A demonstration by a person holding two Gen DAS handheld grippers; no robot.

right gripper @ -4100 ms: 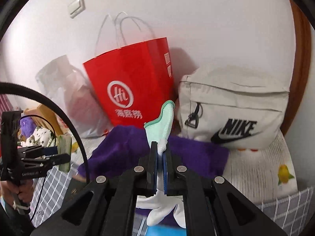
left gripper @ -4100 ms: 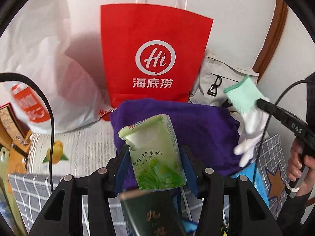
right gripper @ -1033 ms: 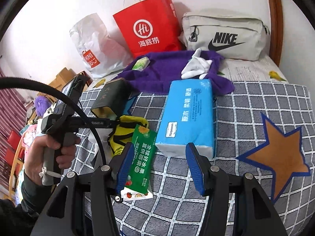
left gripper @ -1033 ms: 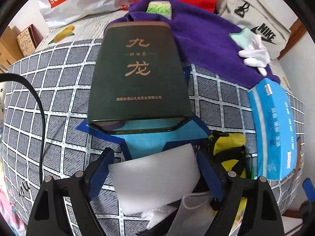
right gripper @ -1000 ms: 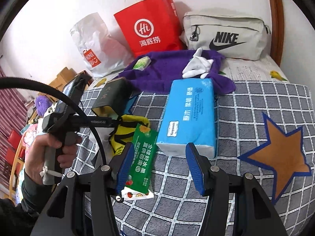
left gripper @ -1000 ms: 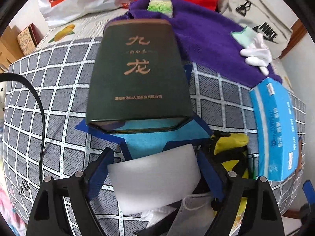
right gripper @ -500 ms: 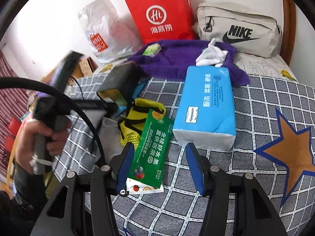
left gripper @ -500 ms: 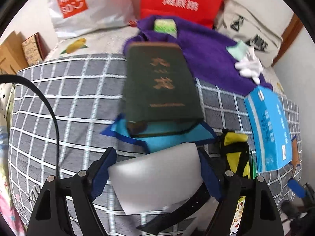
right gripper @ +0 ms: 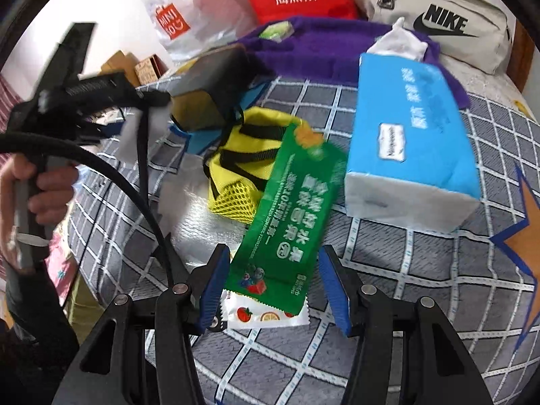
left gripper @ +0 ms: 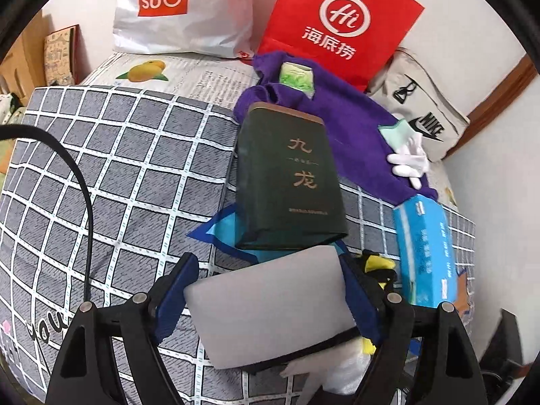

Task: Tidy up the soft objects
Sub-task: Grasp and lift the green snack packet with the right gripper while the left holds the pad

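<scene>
My left gripper (left gripper: 268,300) clasps a pale grey foam block (left gripper: 270,307), its blue pads pressed against both ends of it, just on the near side of the dark green tin (left gripper: 287,182). That tin lies flat on the grey checked blanket (left gripper: 111,168) atop a blue cloth (left gripper: 222,233), its far end touching the purple towel (left gripper: 354,145). On the towel, beyond the tin, sit a small green tissue pack (left gripper: 297,76) and, off to the tin's right, a white glove (left gripper: 406,155) with a mint cuff. My right gripper (right gripper: 270,287) is spread wide, its fingers either side of the near end of a green snack packet (right gripper: 287,222) without touching it. The packet lies right of the tin, partly over a yellow mesh bag (right gripper: 243,168) and next to the blue tissue box (right gripper: 408,135). Behind the towel stand a red paper bag (left gripper: 337,27), a white Miniso bag (left gripper: 182,6) and a grey Nike pouch (right gripper: 438,20).
</scene>
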